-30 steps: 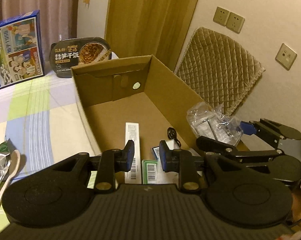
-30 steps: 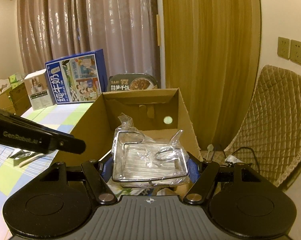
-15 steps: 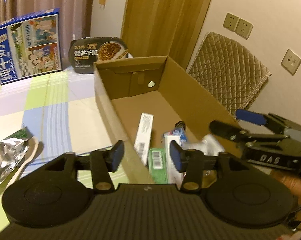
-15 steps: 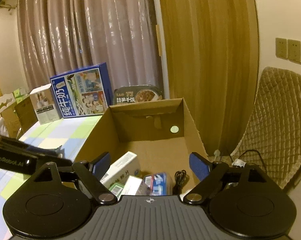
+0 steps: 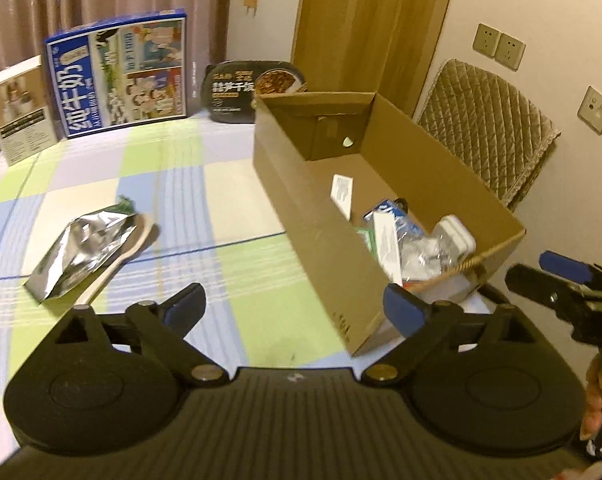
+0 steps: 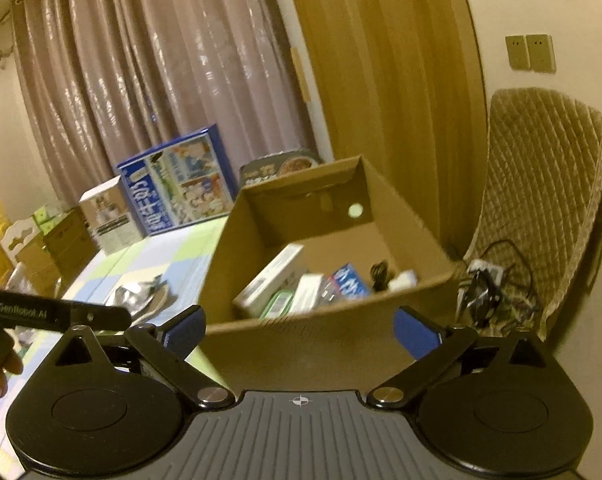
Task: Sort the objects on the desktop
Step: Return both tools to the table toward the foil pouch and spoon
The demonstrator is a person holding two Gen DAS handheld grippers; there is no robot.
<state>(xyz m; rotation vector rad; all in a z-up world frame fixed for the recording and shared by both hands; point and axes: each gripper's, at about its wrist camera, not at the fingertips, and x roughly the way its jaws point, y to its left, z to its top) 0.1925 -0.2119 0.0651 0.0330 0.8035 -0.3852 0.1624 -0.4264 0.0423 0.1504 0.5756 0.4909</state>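
Left wrist view: my left tool (image 5: 293,306) hangs over the worktop (image 5: 189,184), which wears a checked cloth of green, blue and white. Its jaws are opening and already stand wide, with nothing between them; the near corner of the cardboard box (image 5: 301,208) shows just past the right-hand blue pad. The box sits open-topped on the right part of the worktop. Inside it lie a white carton (image 5: 341,194) leaning on the left wall, a blue-and-white packet (image 5: 393,216), a clear plastic bag (image 5: 421,252) with a white item under it, and a small black cable (image 5: 401,202). On the cloth to the left of the box lies a silver foil pouch (image 5: 81,252), resting partly on a pale wooden spoon (image 5: 133,240). At the far edge stand a blue milk carton box (image 5: 117,76), a small beige box (image 5: 21,108) and a black instant-rice tray (image 5: 253,92). My right tool (image 5: 565,292) enters at the right edge, held by my hand (image 5: 601,392).

Right wrist view: my right tool (image 6: 301,328) faces the box's near wall (image 6: 321,340); its jaws too are opening, wide and empty. The box contents appear blurred beyond the rim. The left tool's arm (image 6: 53,314) crosses at the left. A quilted chair back (image 6: 541,200) stands to the right, with tangled cables (image 6: 489,288) beside it.
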